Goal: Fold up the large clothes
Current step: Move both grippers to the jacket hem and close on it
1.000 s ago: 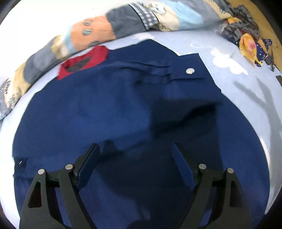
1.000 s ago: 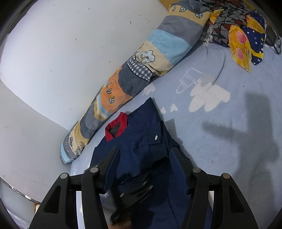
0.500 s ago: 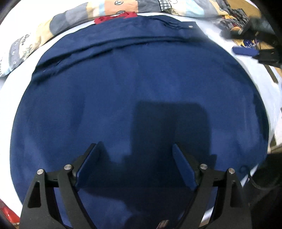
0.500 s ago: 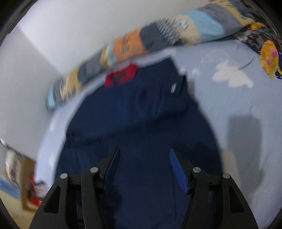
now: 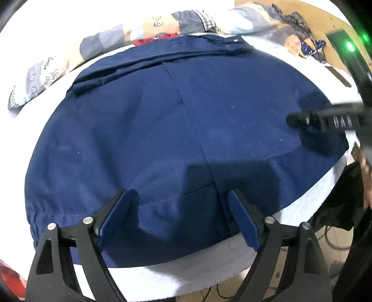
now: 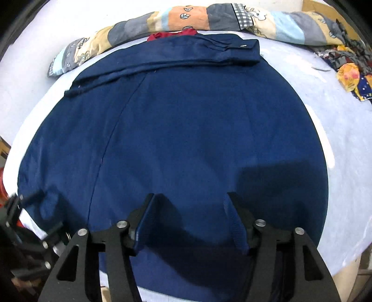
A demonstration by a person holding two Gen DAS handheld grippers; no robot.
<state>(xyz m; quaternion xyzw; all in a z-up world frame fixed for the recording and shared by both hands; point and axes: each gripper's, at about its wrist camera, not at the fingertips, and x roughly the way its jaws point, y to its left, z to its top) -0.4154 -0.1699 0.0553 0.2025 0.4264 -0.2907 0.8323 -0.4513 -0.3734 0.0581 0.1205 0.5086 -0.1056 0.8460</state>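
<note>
The pale blue bed (image 6: 330, 144) serves as the folding surface, so the navy jacket (image 6: 186, 130) lies spread flat across it, near hem at the bed's near edge and red collar (image 6: 173, 34) far, against the patchwork bolster (image 6: 186, 17). A sleeve is already laid across the far part. The left gripper (image 5: 177, 202) hovers, jaws wide and empty, over the near-left hem; the right gripper (image 6: 189, 204), jaws opening, nothing between them, over the near-right hem, likely to lift that edge.

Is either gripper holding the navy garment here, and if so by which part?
Nothing is held. The left gripper is open above the navy garment near its hem; the right gripper is opening, with no cloth pinched.
</note>
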